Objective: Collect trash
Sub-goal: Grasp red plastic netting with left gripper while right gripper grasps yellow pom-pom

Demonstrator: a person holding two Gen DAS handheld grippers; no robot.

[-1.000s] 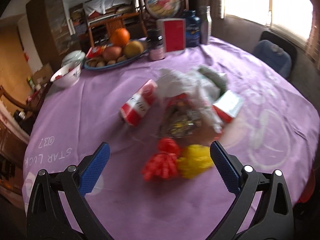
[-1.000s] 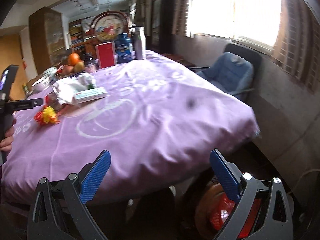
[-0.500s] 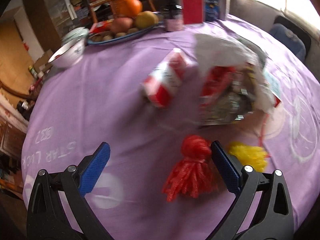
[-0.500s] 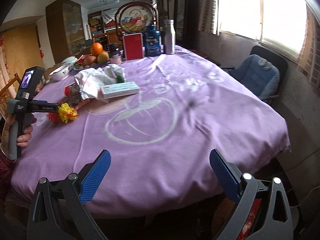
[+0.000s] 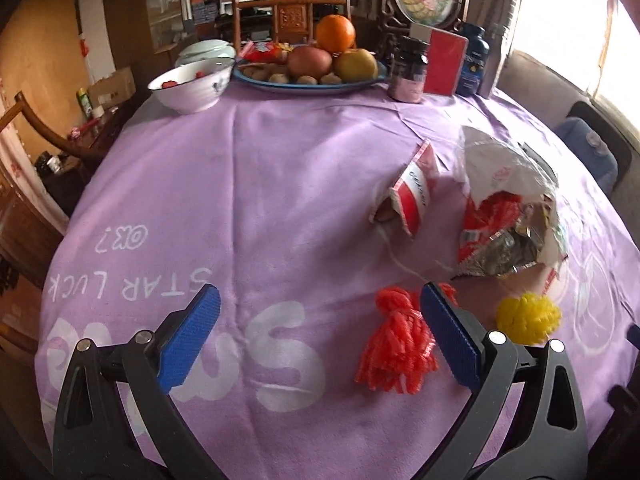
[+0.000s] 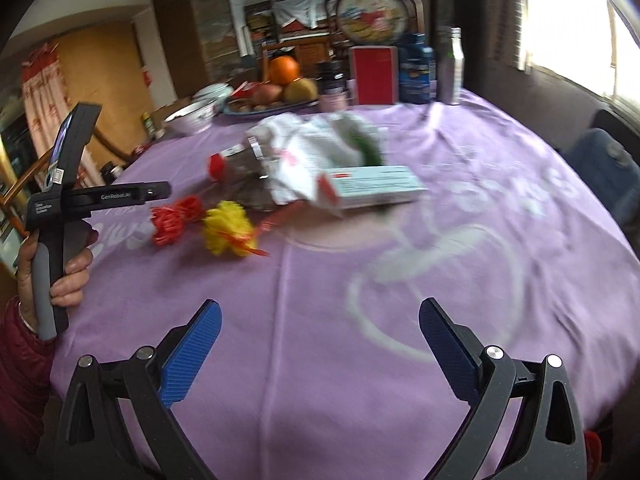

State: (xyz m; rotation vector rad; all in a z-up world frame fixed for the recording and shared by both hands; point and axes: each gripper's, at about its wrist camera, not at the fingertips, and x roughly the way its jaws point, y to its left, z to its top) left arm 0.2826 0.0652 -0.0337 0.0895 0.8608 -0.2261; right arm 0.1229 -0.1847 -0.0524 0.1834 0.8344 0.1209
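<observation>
On the purple table [image 5: 280, 184] every piece of trash lies loose, so I judge the collecting as barely begun: neither claw carries anything. My left claw [image 5: 320, 340] hangs low over the near cloth with its blue pads spread wide apart and nothing between them. My right claw [image 6: 316, 344] is likewise wide apart and empty, hovering over the cloth well short of the pile.

The red tassel [image 5: 394, 348] is the nearest piece to the left claw. It lies just inside the right-hand pad, which hides part of it. Its long axis runs roughly toward and away from me, knotted head pointing up the table and frayed strands fanning back to my side. The yellow pompom [image 5: 528, 318] sits just outside that same pad, near the tassel; it is round, with no clear axis.

Further up lies the torn foil snack bag [image 5: 504, 236], open mouth facing me, with crumpled white paper [image 5: 496, 164] over its far end. Beside it to the left is a small red-and-white carton [image 5: 414, 190], lying tilted with its long axis slanting from near-left to far-right and an opened end toward me. From the right wrist view I also see a flat white box [image 6: 380, 190] lying lengthwise across the table, touching the crumpled heap.

All of these are left to pick up. No bin shows in either view.
</observation>
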